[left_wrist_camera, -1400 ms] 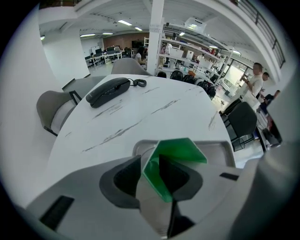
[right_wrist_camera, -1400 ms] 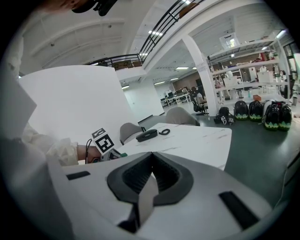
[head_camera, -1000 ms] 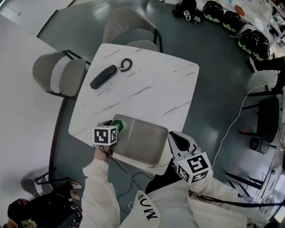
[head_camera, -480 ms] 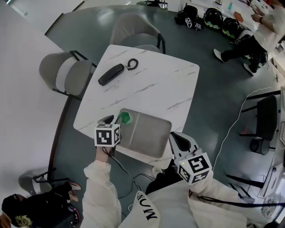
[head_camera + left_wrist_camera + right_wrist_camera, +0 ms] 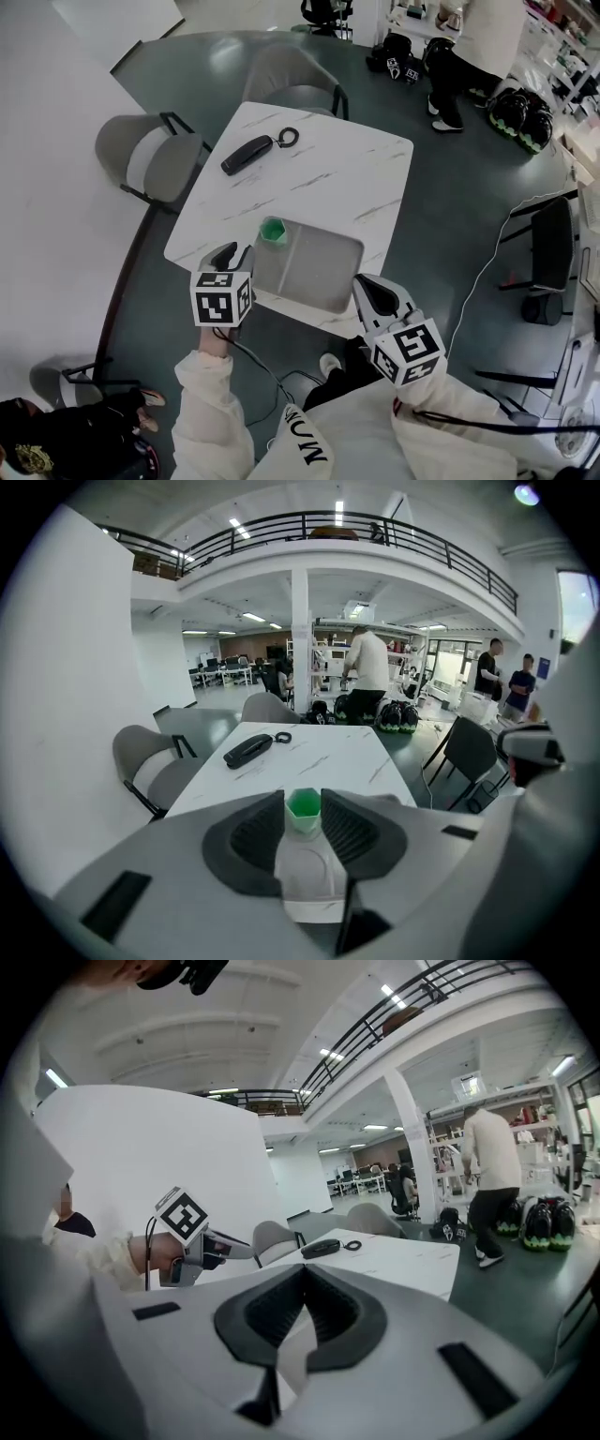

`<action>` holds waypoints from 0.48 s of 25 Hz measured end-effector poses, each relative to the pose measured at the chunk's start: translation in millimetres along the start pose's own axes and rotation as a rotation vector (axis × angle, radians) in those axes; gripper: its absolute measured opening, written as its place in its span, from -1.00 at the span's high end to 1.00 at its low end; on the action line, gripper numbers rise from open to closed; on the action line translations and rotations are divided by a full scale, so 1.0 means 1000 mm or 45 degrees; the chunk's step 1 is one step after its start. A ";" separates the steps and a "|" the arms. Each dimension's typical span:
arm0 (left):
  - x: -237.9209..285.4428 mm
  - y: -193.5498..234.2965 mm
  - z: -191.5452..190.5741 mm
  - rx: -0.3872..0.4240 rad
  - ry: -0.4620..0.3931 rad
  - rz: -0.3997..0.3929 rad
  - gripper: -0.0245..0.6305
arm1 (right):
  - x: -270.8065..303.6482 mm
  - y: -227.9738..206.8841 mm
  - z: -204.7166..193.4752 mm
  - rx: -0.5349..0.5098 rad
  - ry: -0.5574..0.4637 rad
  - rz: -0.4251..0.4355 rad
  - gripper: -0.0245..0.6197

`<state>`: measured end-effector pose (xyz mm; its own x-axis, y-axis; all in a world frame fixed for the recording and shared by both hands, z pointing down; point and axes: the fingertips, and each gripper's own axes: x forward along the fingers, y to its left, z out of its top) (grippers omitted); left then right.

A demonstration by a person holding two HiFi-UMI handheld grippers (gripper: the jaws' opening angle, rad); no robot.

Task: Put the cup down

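A small green cup (image 5: 273, 231) stands upright on the far left corner of a grey tray (image 5: 319, 272) on the white marble table (image 5: 328, 169). My left gripper (image 5: 234, 252) is open just short of the cup, at the table's near left edge, holding nothing. In the left gripper view the cup (image 5: 303, 804) shows beyond the parted jaws of the left gripper (image 5: 302, 797), apart from both. My right gripper (image 5: 368, 291) hovers off the table's near edge by the tray's right end. In its own view the right gripper (image 5: 302, 1271) has its jaws closed together and empty.
A black phone handset (image 5: 248, 154) with a coiled ring lies on the table's far left part. Grey chairs stand at the left (image 5: 150, 159) and far side (image 5: 295, 80). A person (image 5: 478, 37) stands beyond the table near black helmets on the floor.
The left gripper has opened and drawn back towards the near table edge, leaving the cup standing on the tray corner. The right gripper has stayed put.
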<state>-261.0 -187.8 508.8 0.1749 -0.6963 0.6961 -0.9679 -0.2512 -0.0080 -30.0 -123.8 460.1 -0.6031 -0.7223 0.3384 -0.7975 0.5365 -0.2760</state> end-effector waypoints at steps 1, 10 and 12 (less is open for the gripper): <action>-0.009 0.000 -0.001 0.000 -0.016 0.002 0.53 | -0.003 0.006 0.001 -0.007 -0.009 0.001 0.91; -0.085 -0.005 -0.016 0.002 -0.130 0.028 0.58 | -0.033 0.055 0.010 -0.067 -0.068 0.027 0.91; -0.102 -0.008 -0.018 0.004 -0.178 0.042 0.60 | -0.039 0.064 0.012 -0.081 -0.079 0.029 0.91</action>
<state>-273.9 -102.7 450.6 0.1669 -0.7909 0.5888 -0.9729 -0.2290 -0.0318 -57.0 -66.3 418.6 -0.6205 -0.7341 0.2757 -0.7841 0.5784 -0.2249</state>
